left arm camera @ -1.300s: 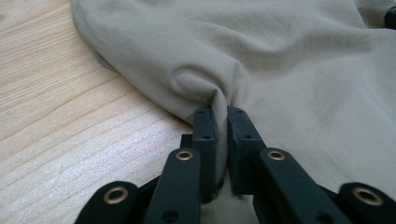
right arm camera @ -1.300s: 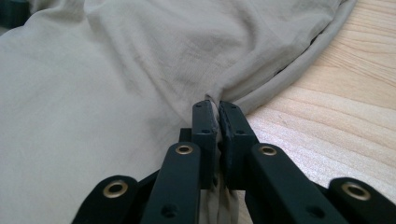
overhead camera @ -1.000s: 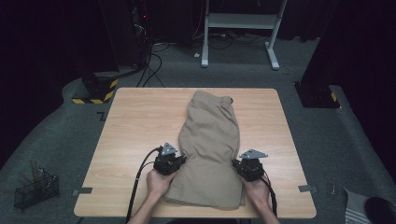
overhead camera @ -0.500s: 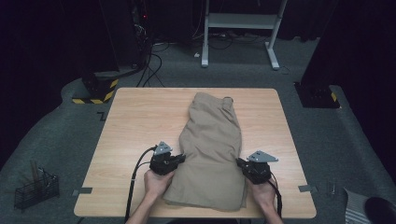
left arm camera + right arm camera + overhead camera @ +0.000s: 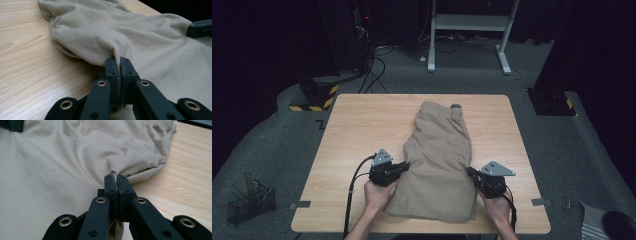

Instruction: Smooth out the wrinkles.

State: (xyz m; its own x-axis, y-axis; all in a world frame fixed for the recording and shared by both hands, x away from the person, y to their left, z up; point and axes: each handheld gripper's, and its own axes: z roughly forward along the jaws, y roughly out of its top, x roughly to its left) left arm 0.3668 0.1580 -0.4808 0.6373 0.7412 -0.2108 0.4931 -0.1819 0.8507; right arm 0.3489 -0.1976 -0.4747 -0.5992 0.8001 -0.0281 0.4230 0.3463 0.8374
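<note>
A beige garment (image 5: 439,160) lies folded lengthwise down the middle of the wooden table (image 5: 357,125). My left gripper (image 5: 404,165) is shut on the garment's left edge, and a pinch of beige cloth (image 5: 110,42) rises out of its closed jaws (image 5: 117,61). At the opposite edge, my right gripper (image 5: 470,172) is shut on the cloth too, with a fold of fabric (image 5: 125,152) drawn up into its tips (image 5: 115,178). Both pinched edges are lifted slightly off the table. The other gripper's black body (image 5: 200,27) shows across the cloth in the left gripper view.
Bare wood lies left and right of the garment. A wire basket (image 5: 249,202) sits on the floor at the lower left. A white desk frame (image 5: 472,30) and cables (image 5: 372,60) stand beyond the table's far edge.
Both grippers have risen a little with the garment's side edges in them, and the near part of the cloth has bunched up and narrowed between them.
</note>
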